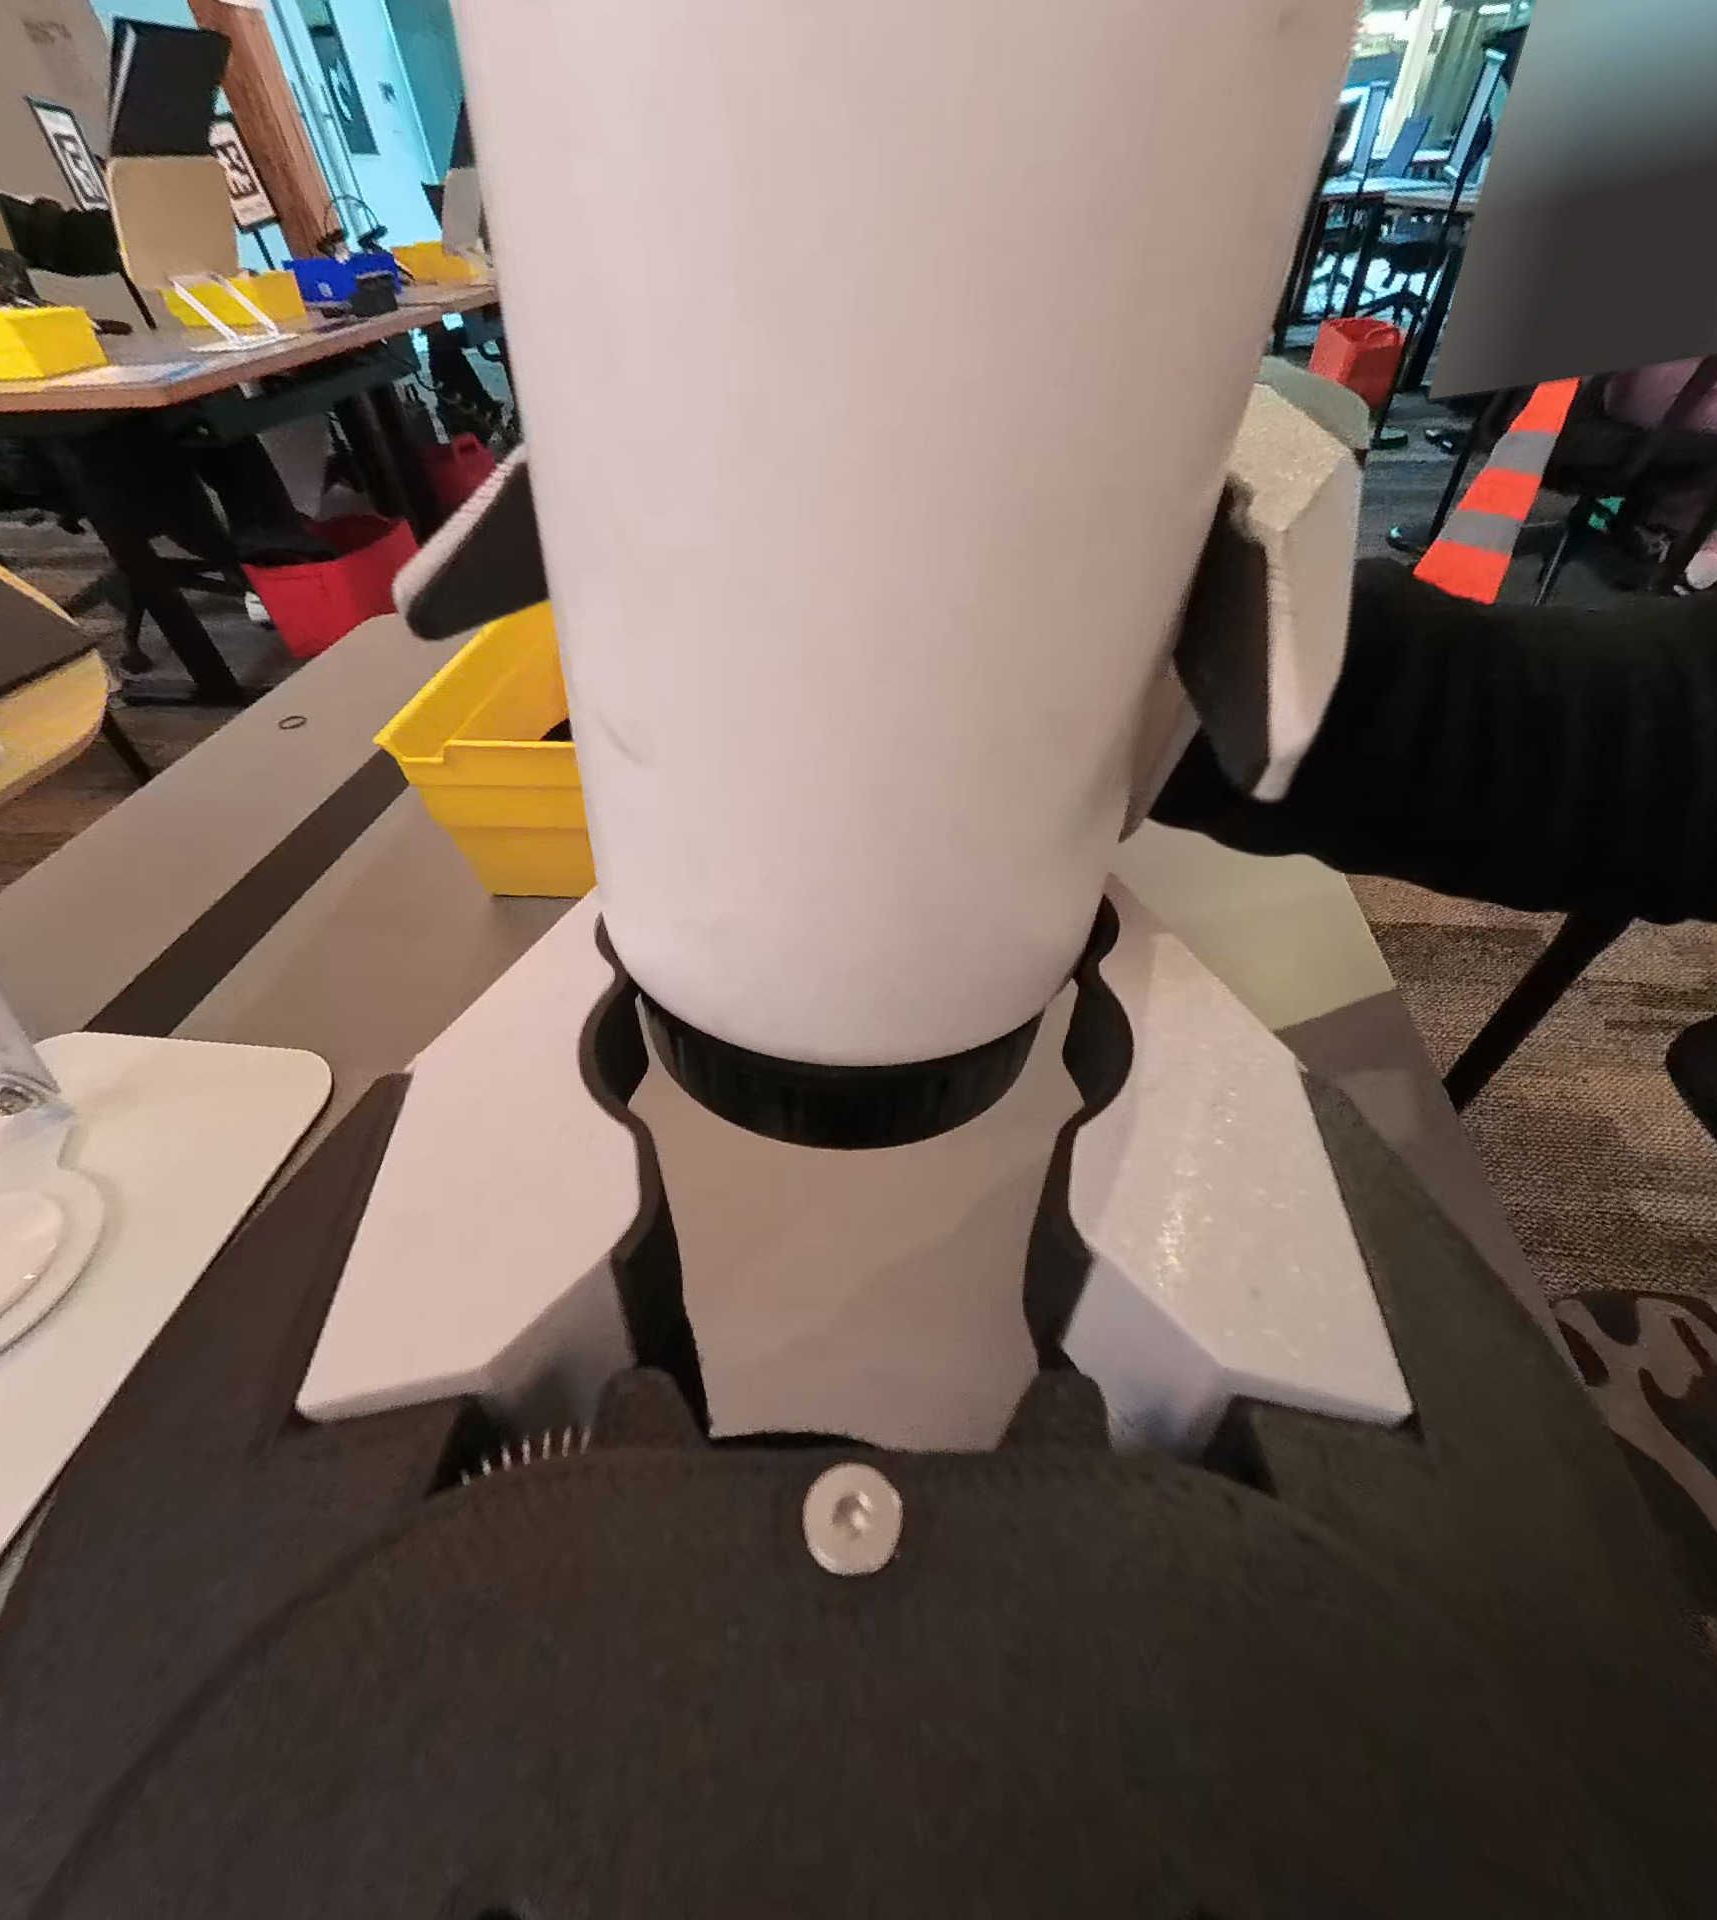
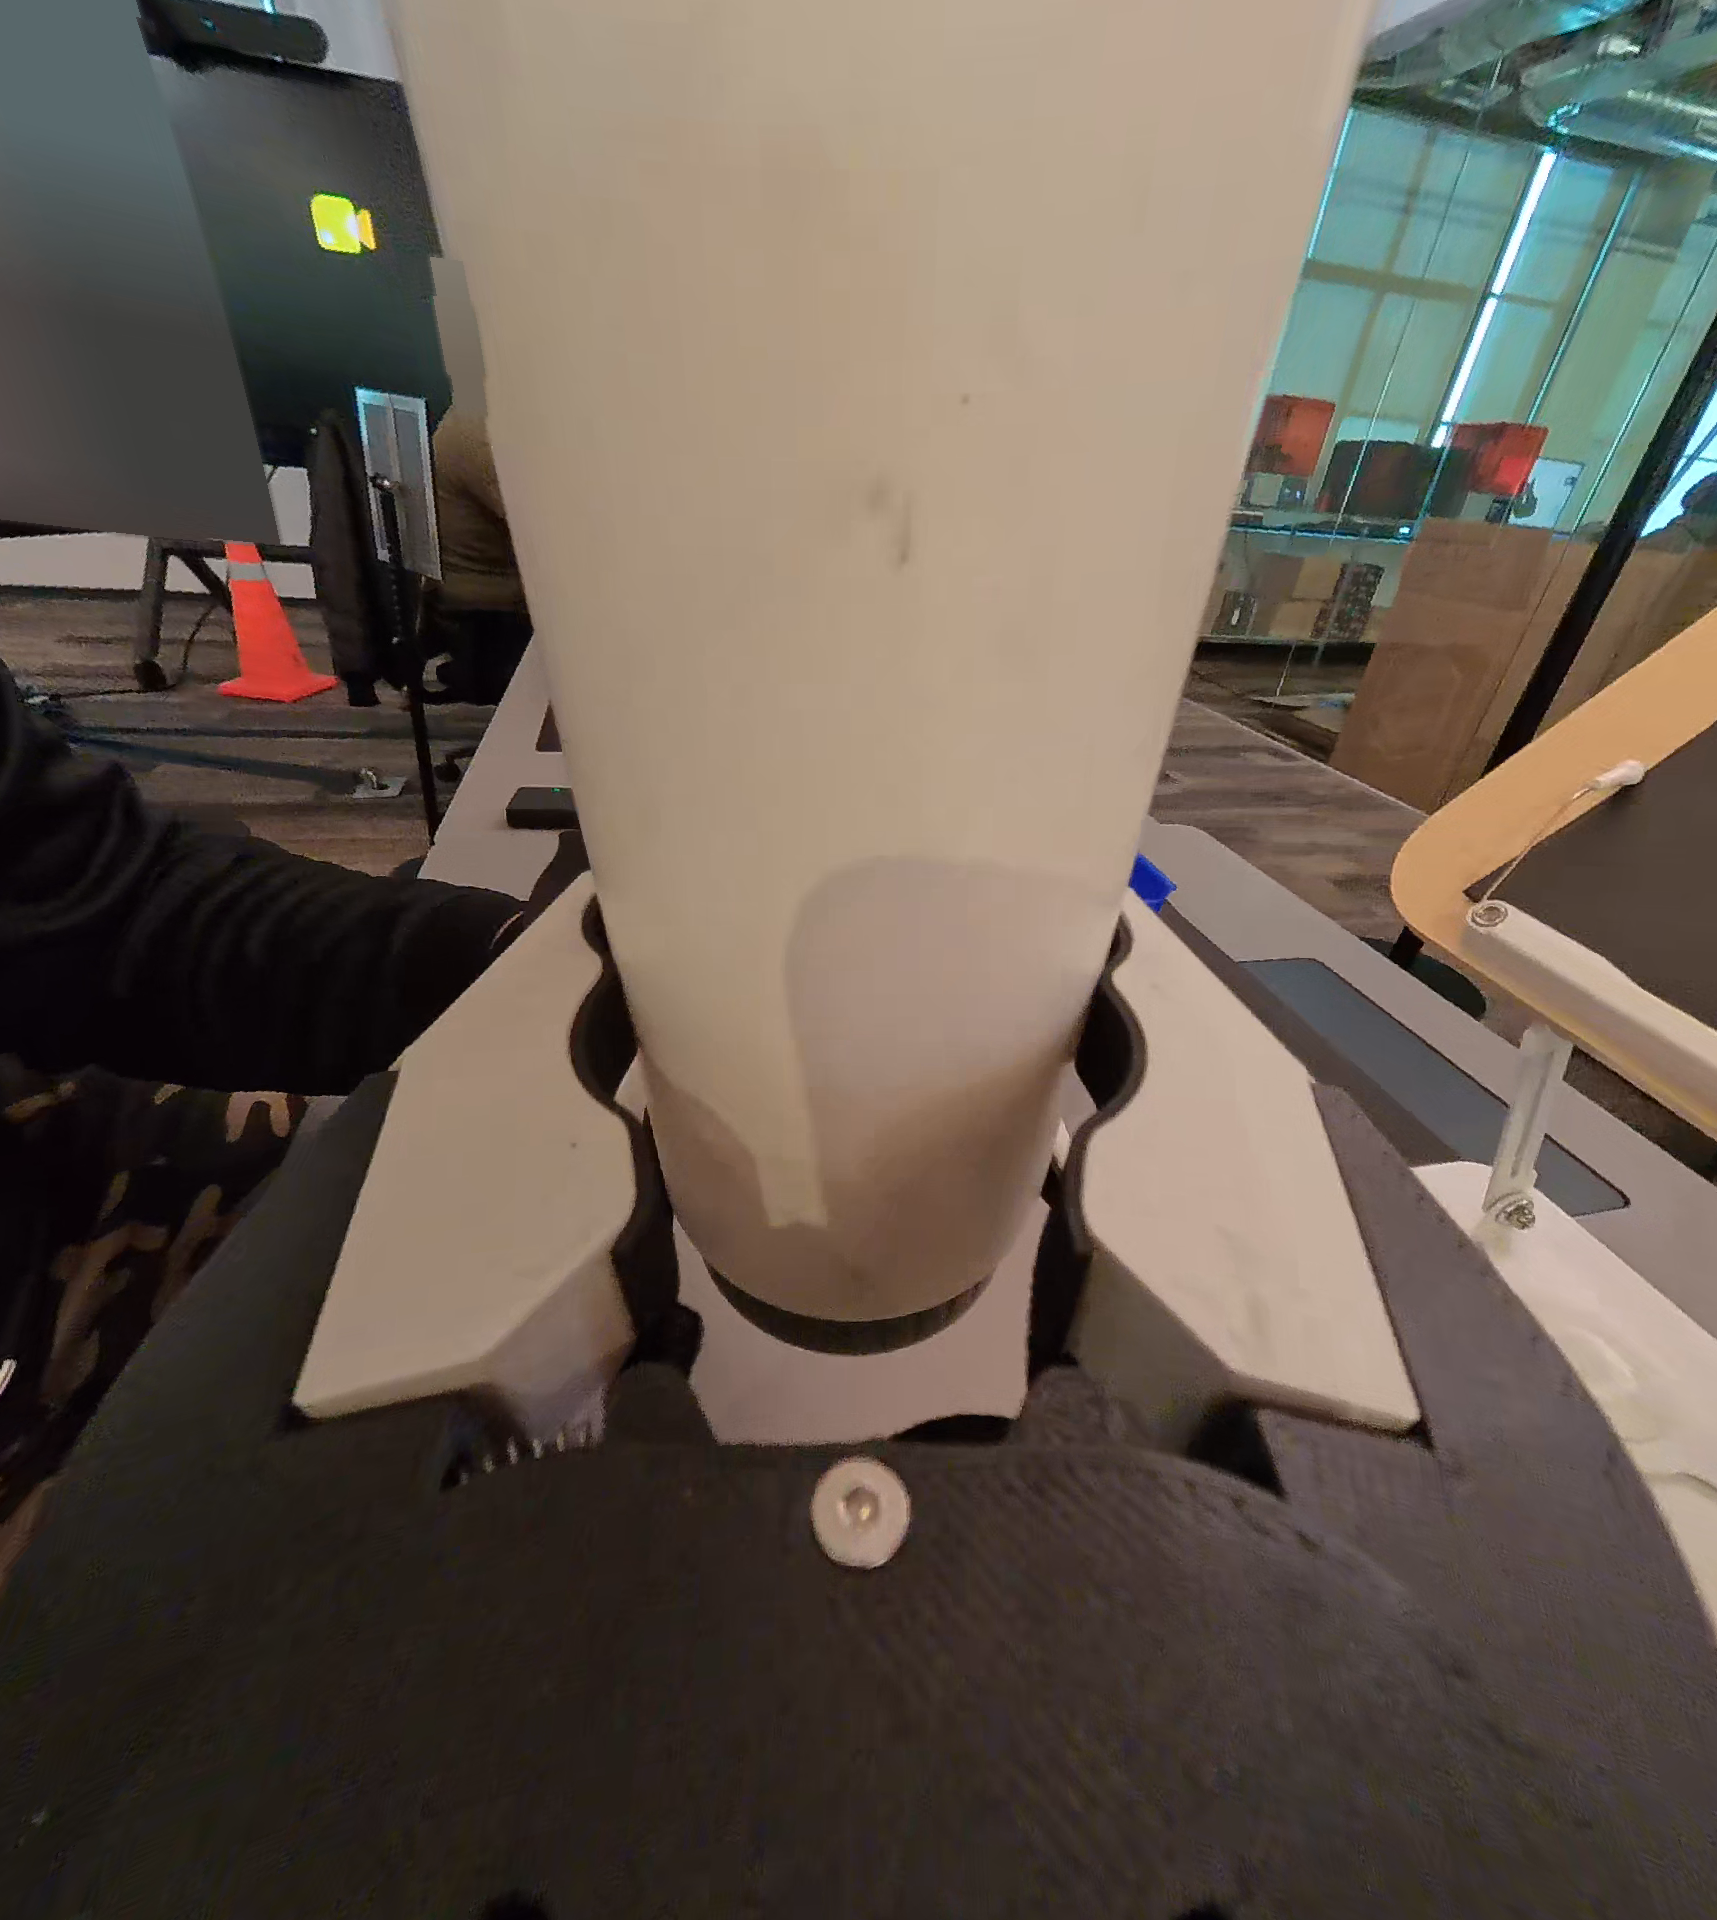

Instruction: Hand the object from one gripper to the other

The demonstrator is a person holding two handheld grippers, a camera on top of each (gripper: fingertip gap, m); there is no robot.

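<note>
White bottle (image 1: 864, 540): long axis runs away from both cameras, black-ringed end nearest; far end cut off. Left gripper (image 1: 859, 997) and right gripper (image 2: 859, 1049) jaws both clamped on it.

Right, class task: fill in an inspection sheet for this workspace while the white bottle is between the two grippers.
Surface: grey table.
Job's things: white bottle, black-ringed end toward both cameras.
Clutter: yellow bin; white stand base.
Grippers: right gripper clamped on the bottle; left gripper fingertips flank its ringed end, contact unclear.
Cables: nothing seen on the table.
Surroundings: orange cone; further table with yellow bins; black sleeve.
</note>
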